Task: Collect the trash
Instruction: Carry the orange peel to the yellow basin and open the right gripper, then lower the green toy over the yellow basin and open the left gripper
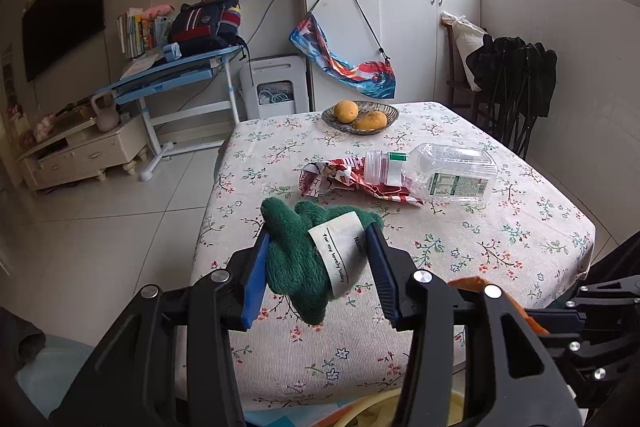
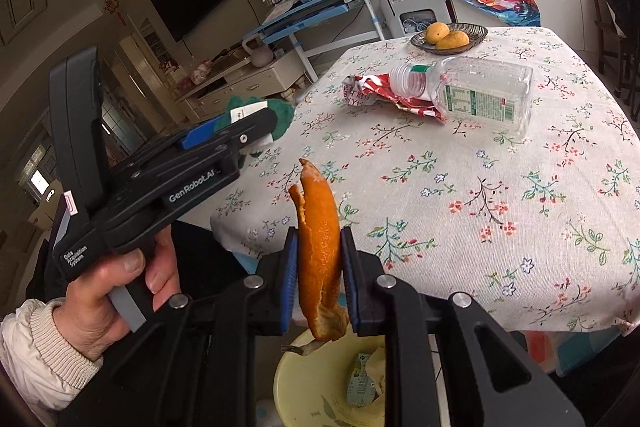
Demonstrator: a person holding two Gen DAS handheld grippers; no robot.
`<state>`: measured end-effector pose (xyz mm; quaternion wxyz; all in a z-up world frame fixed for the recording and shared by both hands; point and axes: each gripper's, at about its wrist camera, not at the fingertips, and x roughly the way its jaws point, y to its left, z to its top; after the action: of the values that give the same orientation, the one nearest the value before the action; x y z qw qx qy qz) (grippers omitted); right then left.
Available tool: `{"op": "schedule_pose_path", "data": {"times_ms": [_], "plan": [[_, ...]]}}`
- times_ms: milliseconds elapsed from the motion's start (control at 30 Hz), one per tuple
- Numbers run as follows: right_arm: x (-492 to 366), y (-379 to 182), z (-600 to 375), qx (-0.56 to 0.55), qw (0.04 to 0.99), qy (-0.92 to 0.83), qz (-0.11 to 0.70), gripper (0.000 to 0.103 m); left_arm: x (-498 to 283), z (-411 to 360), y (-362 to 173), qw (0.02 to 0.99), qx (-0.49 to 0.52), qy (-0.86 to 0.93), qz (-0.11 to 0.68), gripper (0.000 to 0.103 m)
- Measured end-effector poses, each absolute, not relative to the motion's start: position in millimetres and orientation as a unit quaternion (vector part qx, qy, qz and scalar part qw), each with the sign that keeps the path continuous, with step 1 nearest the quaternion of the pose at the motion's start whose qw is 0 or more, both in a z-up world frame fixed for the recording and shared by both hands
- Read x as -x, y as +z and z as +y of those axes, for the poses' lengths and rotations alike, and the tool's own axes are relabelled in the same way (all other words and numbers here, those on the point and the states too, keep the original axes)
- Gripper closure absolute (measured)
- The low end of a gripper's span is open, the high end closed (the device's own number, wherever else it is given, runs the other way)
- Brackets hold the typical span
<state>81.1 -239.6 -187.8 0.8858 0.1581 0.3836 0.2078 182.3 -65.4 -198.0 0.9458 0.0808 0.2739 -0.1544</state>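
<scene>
My left gripper (image 1: 318, 241) is shut on a green knitted glove (image 1: 296, 259) with a white label, held above the near edge of the table; it also shows in the right wrist view (image 2: 256, 119). My right gripper (image 2: 319, 243) is shut on an orange peel (image 2: 318, 251), held above a yellow trash bin (image 2: 304, 379) with paper scraps inside. An empty clear plastic bottle (image 1: 436, 173) lies on its side on a crumpled red and white wrapper (image 1: 336, 179) in the middle of the table; both also show in the right wrist view, the bottle (image 2: 480, 95) and the wrapper (image 2: 372, 89).
The table has a floral cloth (image 1: 460, 267). A bowl (image 1: 360, 117) with two yellow fruits stands at the far edge. A blue desk (image 1: 168, 75), a white cabinet (image 1: 400, 35) and a chair with dark clothing (image 1: 512, 75) stand beyond.
</scene>
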Motion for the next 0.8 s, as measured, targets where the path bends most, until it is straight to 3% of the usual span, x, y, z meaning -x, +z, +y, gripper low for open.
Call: {"op": "schedule_pose_path", "data": {"times_ms": [367,467,533,800], "plan": [[-51.9,-204.0,-204.1,-0.117,0.855,0.251,0.438,0.079,-177.6,-64.8,-196.5,0.946,-0.079,-0.155,0.274,0.059],[-44.3,-208.1,-193.5,-0.098,0.847,0.262,0.452,0.076,-176.4,-64.7,-197.1,0.946,-0.079,-0.155,0.273,0.058],[-40.3,-208.8,-189.4,-0.086,0.846,0.263,0.455,0.064,-174.2,-64.1,-197.0,0.946,-0.079,-0.156,0.274,0.058],[-31.0,-204.2,-195.7,-0.092,0.856,0.251,0.442,0.059,-166.2,-64.3,-199.1,0.946,-0.078,-0.156,0.274,0.059]]}}
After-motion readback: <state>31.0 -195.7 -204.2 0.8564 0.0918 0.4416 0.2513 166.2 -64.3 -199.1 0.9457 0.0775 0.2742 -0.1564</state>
